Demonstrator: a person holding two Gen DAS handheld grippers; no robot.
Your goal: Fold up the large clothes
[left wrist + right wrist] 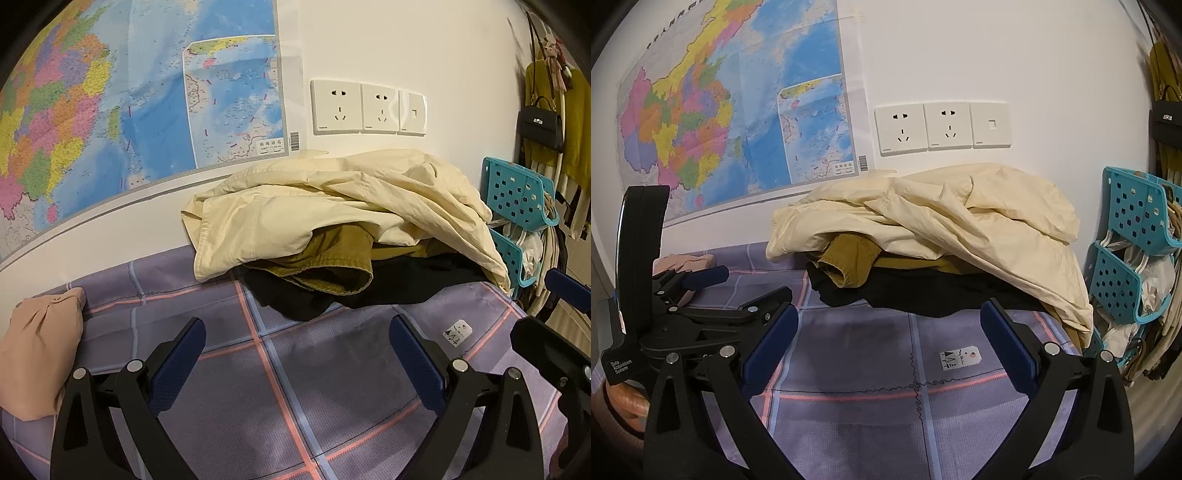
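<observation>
We have both grippers hovering over the bare checked sheet [295, 369] of the bed, and neither holds anything: the left gripper [297, 354] has its blue pads spread wide with only sheet between them, and the right gripper [889, 345] stands just as wide and just as empty. The clothes to fold lie heaped at the far edge of the bed against the wall, below the sockets [942, 125] and beside the map [738, 110]: a cream jacket [332, 199] draped over the top, a mustard corduroy garment [332, 258] under it, and black fabric [314, 299] at the bottom. The step in hand, as we judge it, is to fetch the top garment, so we go for the cream jacket alone. We should pinch it at two well-separated points along one seam or hem, one gripper each, pinching only the cream layer so the mustard piece does not trail along. Then we lift and draw it toward the open near part of the sheet, clear of the small paper tag [960, 356], and spread it flat before any fold. The pink garment [37, 350] at the left edge is best left alone.
</observation>
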